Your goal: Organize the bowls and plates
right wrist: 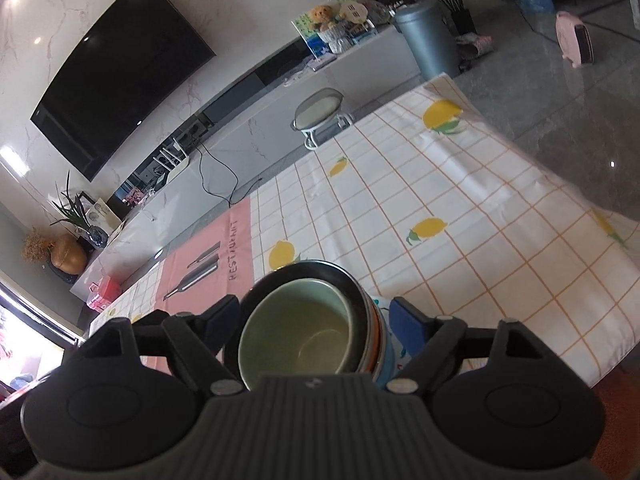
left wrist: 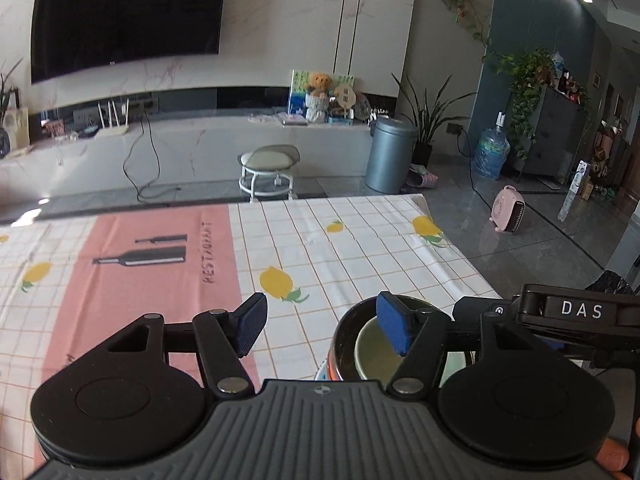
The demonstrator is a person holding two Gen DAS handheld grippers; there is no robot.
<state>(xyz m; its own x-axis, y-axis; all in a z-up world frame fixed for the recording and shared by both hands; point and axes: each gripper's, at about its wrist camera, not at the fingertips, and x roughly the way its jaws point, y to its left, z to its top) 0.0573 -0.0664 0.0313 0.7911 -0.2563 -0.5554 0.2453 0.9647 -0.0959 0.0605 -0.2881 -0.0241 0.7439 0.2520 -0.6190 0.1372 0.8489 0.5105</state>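
Left tool point(left wrist: 322, 328): jaws wide, empty, right pad over bowl stack point(left wrist: 374, 346). Right tool point(right wrist: 316, 326): jaws straddle the stack point(right wrist: 304, 320); contact unclear. Stack tilted, mouths toward camera, near surface point(right wrist: 460, 208) edge.

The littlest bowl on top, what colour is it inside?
Pale green inside the top bowl; the right wrist view shows it best.

Table under a lemon-print checked cloth point(left wrist: 360, 248), pink placemat point(left wrist: 160, 264) on it, stacked bowls point(right wrist: 304, 320) near its edge

A lemon-print tablecloth point(left wrist: 360, 248) and pink placemat point(left wrist: 160, 256) cover the table; beyond stand a stool point(left wrist: 270, 168), grey bin point(left wrist: 390, 156), and wall television point(left wrist: 124, 12).
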